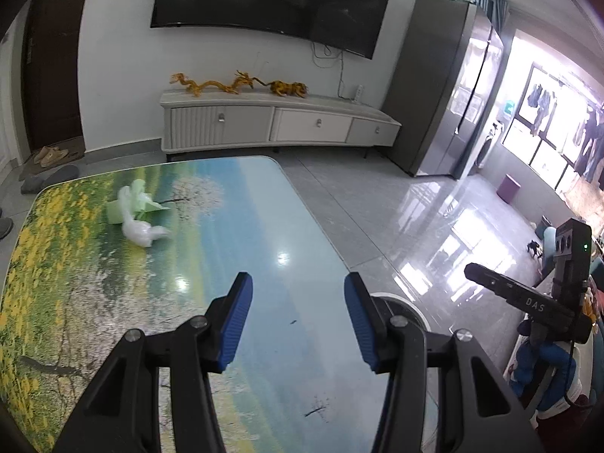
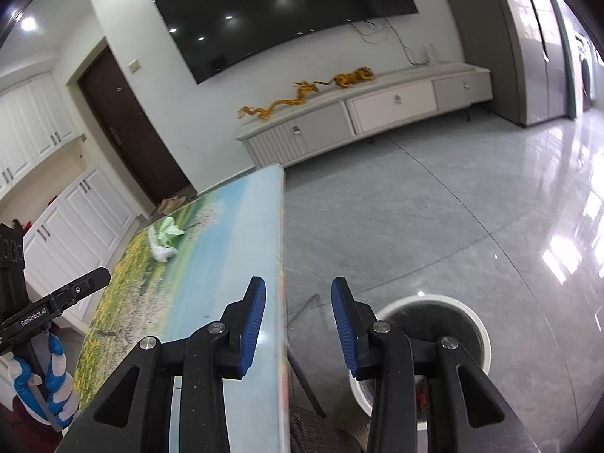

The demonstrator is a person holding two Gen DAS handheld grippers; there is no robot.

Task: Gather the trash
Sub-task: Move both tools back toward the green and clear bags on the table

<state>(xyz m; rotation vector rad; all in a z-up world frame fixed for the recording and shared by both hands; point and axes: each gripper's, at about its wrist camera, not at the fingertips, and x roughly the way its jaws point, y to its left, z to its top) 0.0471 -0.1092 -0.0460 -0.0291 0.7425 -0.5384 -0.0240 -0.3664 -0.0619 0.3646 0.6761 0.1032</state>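
Both units are empty with jaws spread: the left hand-held gripper hovers over the surface, facing the crumpled wrappers lying well ahead. The right hand-held gripper hangs off the edge beside the bin, likely the drop point.
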